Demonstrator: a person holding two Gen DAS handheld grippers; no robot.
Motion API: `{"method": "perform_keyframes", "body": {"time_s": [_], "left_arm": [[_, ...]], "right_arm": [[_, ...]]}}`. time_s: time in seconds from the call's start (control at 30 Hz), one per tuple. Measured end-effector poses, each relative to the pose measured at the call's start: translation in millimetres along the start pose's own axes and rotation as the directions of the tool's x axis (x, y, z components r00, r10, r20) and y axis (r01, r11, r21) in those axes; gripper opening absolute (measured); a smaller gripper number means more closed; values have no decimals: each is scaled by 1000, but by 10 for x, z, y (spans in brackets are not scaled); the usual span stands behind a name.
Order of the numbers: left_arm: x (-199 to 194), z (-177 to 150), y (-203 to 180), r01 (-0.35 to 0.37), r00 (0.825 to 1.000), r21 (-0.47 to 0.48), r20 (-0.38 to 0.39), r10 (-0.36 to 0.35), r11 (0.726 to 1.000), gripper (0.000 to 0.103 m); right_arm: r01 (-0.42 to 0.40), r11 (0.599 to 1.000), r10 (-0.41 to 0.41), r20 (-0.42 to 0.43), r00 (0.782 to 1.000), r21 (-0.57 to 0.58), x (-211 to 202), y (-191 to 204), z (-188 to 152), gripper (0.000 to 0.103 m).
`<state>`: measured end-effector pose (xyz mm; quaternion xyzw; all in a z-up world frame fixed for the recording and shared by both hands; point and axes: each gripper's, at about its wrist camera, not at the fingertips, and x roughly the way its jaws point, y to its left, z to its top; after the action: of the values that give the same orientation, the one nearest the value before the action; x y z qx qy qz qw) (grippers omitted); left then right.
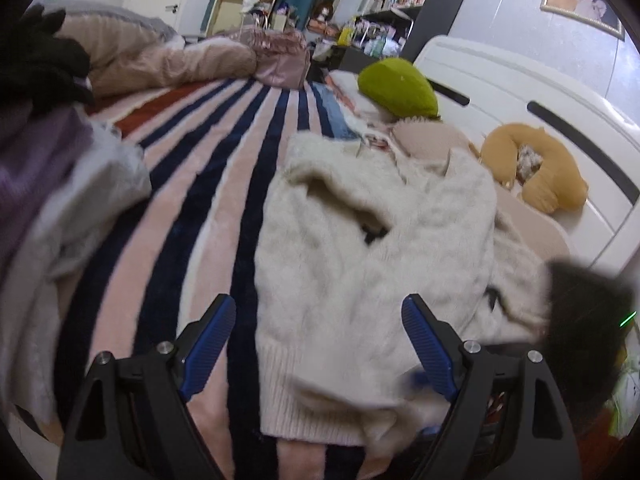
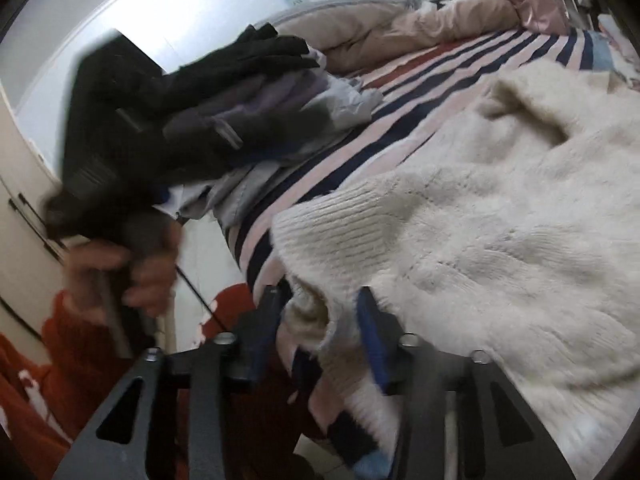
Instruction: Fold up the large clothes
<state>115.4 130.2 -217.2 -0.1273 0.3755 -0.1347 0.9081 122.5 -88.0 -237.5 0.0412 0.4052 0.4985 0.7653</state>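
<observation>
A large cream knitted sweater (image 1: 372, 264) lies spread on the striped bed cover (image 1: 192, 184); it also fills the right wrist view (image 2: 500, 208). My left gripper (image 1: 318, 312) is open above the sweater's ribbed hem, fingers either side and nothing between them. My right gripper (image 2: 320, 308) has its jaws narrowed around a bunched fold of the sweater's hem (image 2: 316, 312) at the bed's edge. The left gripper appears blurred in the right wrist view (image 2: 104, 152), held by a hand.
A pile of purple, grey and black clothes (image 1: 52, 152) sits on the left of the bed. A pink duvet (image 1: 160, 60), a green cushion (image 1: 396, 88), a yellow neck pillow (image 1: 536, 172) and the white headboard (image 1: 520, 92) lie beyond.
</observation>
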Motion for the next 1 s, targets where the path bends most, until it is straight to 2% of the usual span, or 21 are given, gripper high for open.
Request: {"method": "perform_keyframes", "body": {"time_s": [0.07, 0.1, 0.17, 0.2, 0.23, 0.3, 0.37, 0.4, 0.47, 0.53, 0.57, 0.6, 0.63, 0.67, 0.73, 0.77, 0.8, 0.83, 0.9, 0.97, 1.0], "left_arm": [[71, -109, 66, 0, 1000, -9, -29, 0, 1000, 83], [105, -152, 98, 2, 999, -19, -42, -3, 1000, 83], [195, -237, 167, 19, 997, -47, -76, -22, 999, 82], [225, -267, 184, 29, 996, -58, -86, -34, 998, 79], [253, -295, 201, 43, 994, -70, -95, -50, 997, 70], [313, -336, 236, 83, 989, -107, -112, -95, 991, 63], [355, -351, 245, 107, 987, -125, -110, -120, 986, 63], [375, -352, 240, 116, 985, -130, -111, -131, 985, 63], [430, -351, 223, 126, 982, -141, -120, -144, 982, 63], [465, -344, 223, 129, 981, -161, -123, -149, 979, 63], [482, -335, 225, 136, 980, -180, -120, -159, 974, 63], [501, -333, 226, 150, 978, -204, -116, -176, 967, 62], [518, -332, 218, 160, 976, -215, -114, -187, 963, 60], [540, -332, 193, 167, 974, -216, -117, -195, 962, 58], [587, -329, 144, 192, 967, -220, -122, -222, 956, 41], [630, -336, 111, 218, 960, -237, -124, -252, 947, 36], [655, -340, 87, 229, 956, -244, -126, -265, 942, 26], [681, -339, 45, 238, 953, -247, -129, -275, 939, 23], [632, -306, -23, 243, 955, -229, -117, -274, 943, 20], [470, -220, -102, 285, 951, -199, -64, -303, 937, 19], [381, -170, -138, 303, 948, -186, -38, -315, 934, 18]], "right_arm": [[31, 999, -30, 26, 999, -12, -149, 19, -23, 64], [92, 995, -91, 64, 994, -21, -340, 32, -70, 64], [226, 974, -226, 114, 968, 14, -697, -55, -160, 66], [366, 923, -381, 152, 912, 117, -1103, -264, -314, 67], [366, 923, -381, 152, 912, 117, -1103, -264, -314, 68], [452, 864, -490, 165, 856, 223, -1438, -482, -499, 68], [525, 788, -587, 136, 798, 322, -1674, -691, -699, 69], [526, 753, -607, 109, 787, 396, -1832, -915, -928, 69], [514, 741, -605, 99, 790, 433, -1869, -1004, -1022, 71], [482, 730, -583, 73, 809, 485, -1884, -1143, -1180, 73], [466, 734, -569, 73, 819, 494, -1875, -1164, -1236, 73], [455, 743, -568, 101, 817, 491, -1887, -1151, -1263, 76], [433, 753, -553, 121, 824, 495, -1888, -1154, -1266, 76], [411, 763, -536, 132, 834, 499, -1887, -1159, -1263, 76], [349, 786, -487, 163, 858, 511, -1858, -1209, -1249, 76], [331, 790, -475, 172, 863, 517, -1857, -1255, -1251, 72], [314, 792, -464, 181, 867, 524, -1827, -1290, -1232, 61], [294, 793, -450, 189, 873, 533, -1808, -1310, -1218, 53], [237, 792, -415, 210, 885, 563, -1810, -1346, -1223, 15], [171, 799, -369, 246, 896, 577, -1793, -1341, -1203, 14], [171, 813, -367, 261, 893, 557, -1800, -1277, -1169, 12]]}}
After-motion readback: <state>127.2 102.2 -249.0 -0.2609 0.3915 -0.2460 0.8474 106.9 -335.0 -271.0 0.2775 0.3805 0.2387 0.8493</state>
